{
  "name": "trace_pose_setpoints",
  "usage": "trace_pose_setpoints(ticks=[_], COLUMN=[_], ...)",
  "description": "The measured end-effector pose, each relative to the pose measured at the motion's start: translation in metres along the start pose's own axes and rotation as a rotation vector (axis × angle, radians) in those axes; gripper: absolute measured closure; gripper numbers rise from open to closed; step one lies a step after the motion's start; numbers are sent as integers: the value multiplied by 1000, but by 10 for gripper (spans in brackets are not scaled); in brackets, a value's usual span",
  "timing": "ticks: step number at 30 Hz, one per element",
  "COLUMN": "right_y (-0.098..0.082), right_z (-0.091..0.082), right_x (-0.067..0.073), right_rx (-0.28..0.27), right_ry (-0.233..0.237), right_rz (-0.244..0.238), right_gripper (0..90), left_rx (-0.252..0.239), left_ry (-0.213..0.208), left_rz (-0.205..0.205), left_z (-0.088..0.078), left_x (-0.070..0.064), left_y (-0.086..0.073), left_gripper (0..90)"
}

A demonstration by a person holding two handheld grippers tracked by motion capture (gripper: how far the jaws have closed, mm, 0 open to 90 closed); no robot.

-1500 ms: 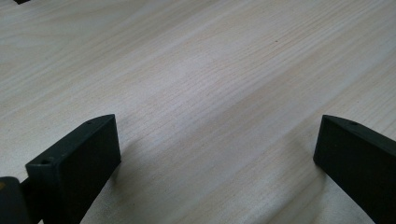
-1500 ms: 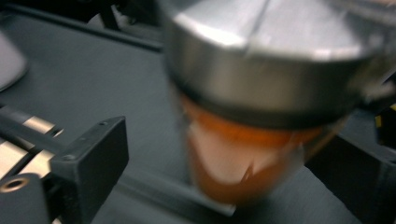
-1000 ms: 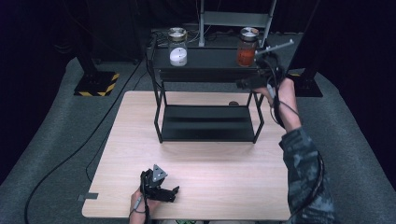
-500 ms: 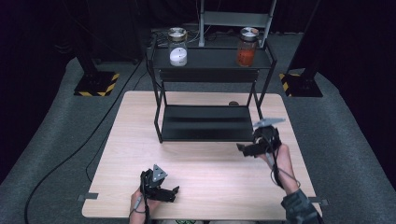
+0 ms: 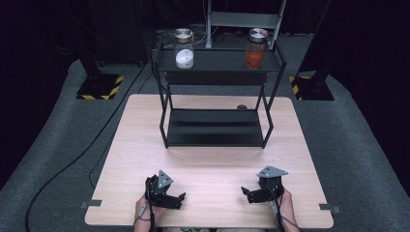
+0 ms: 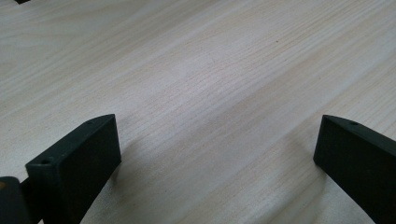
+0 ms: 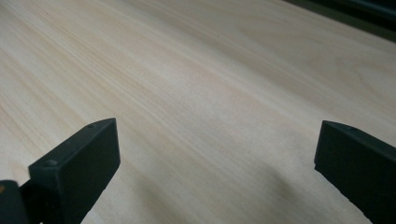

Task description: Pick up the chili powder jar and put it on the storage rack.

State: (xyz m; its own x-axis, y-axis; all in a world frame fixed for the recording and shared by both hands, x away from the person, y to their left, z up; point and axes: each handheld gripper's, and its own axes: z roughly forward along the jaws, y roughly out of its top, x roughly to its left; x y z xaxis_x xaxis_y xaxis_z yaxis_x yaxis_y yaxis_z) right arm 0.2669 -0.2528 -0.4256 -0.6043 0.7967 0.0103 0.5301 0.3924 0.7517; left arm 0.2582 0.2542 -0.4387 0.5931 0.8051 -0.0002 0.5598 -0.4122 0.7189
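Note:
A black two-level metal shelf (image 5: 215, 99) stands on the far half of the wooden table (image 5: 212, 169). On its top level sit two glass jars: one with white contents (image 5: 183, 48) at the left and one with orange-red contents (image 5: 255, 48) at the right. My left gripper (image 5: 180, 199) rests near the table's front edge at the left, jaws wide apart over bare wood (image 6: 210, 112). My right gripper (image 5: 245, 193) rests near the front edge at the right, open too, with nothing but wood (image 7: 210, 107) between its jaws.
A small dark round thing (image 5: 241, 107) lies on the table behind the shelf's lower level. Black stands with yellow-striped bases (image 5: 99, 87) flank the table on the grey floor. A black cable (image 5: 72, 159) trails off to the left.
My right gripper has come down from the orange-red jar on the top shelf to the table's front right, leaving the jar standing there. The left gripper has stayed put.

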Motion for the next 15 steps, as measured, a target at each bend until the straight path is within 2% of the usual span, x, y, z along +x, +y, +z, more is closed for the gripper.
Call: trace_pose_setpoints(ticks=[9, 15], right_y=[-11, -11], right_z=[5, 5], right_x=[1, 5], right_rx=[0, 3], right_ry=[0, -12], right_rz=[20, 2], right_gripper=[0, 0], left_rx=[-1, -1], left_ry=[1, 1], left_rz=[-2, -1], left_z=[0, 0], left_x=[0, 0], left_y=[0, 0], left_gripper=[0, 0])
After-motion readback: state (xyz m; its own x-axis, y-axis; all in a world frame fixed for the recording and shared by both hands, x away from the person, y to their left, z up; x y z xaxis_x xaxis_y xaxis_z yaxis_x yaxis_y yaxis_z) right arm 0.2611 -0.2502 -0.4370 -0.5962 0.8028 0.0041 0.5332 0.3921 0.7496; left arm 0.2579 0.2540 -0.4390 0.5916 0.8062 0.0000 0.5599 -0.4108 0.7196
